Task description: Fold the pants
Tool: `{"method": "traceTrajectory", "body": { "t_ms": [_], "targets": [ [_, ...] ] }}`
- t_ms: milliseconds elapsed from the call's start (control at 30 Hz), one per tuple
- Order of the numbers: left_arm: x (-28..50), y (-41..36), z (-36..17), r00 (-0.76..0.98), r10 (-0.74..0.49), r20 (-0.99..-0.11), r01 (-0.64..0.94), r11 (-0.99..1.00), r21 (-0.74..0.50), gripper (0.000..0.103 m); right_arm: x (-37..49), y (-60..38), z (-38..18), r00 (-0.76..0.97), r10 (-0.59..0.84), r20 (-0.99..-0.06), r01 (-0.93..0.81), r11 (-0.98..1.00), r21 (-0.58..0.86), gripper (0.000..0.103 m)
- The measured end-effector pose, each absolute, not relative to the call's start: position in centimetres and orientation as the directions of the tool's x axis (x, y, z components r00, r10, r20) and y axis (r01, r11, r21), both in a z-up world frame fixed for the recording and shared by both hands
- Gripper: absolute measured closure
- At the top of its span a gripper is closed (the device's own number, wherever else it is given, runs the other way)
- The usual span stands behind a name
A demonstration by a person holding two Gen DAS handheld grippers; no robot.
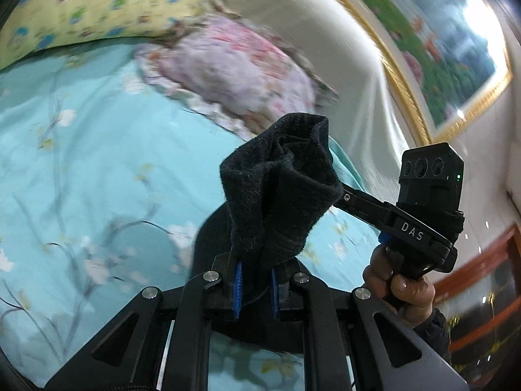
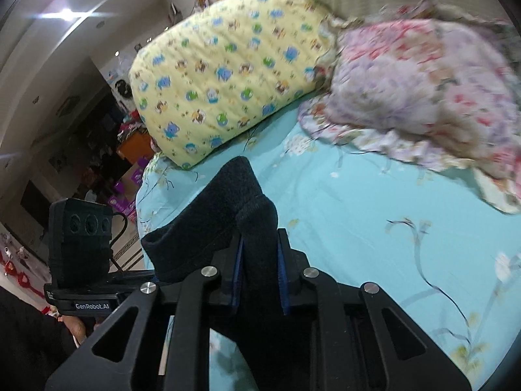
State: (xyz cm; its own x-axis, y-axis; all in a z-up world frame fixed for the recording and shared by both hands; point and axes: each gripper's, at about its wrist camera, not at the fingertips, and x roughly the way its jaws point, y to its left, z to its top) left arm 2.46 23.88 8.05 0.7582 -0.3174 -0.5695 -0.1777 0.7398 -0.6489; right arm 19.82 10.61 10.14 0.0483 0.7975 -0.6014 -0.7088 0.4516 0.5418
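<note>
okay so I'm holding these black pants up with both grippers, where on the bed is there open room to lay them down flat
Both grippers, left and right, clamp the black pants. The widest bare stretch is the teal sheet in front of the yellow pillow and the pink floral quilt. The head end is crowded by those two.

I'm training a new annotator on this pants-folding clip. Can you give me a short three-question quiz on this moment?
1. True or false: the left tool is clamped on the black pants.
2. The bed sheet is mostly: A red, B turquoise, C white.
3. What does the right tool grip?

Key: 1 true; 2 B; 3 the black pants, held above the sheet, near the yellow pillow.
</note>
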Motion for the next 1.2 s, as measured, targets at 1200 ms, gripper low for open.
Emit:
{"method": "traceTrajectory", "body": {
  "t_ms": [1200],
  "targets": [
    [5.8,-1.3,5.9,0.525,-0.468,-0.711,0.216,0.881,-0.421,0.091,12.7,-16.5,4.2,0.379,0.778,-0.501,-0.407,0.626,0.665,0.084]
  ]
}}
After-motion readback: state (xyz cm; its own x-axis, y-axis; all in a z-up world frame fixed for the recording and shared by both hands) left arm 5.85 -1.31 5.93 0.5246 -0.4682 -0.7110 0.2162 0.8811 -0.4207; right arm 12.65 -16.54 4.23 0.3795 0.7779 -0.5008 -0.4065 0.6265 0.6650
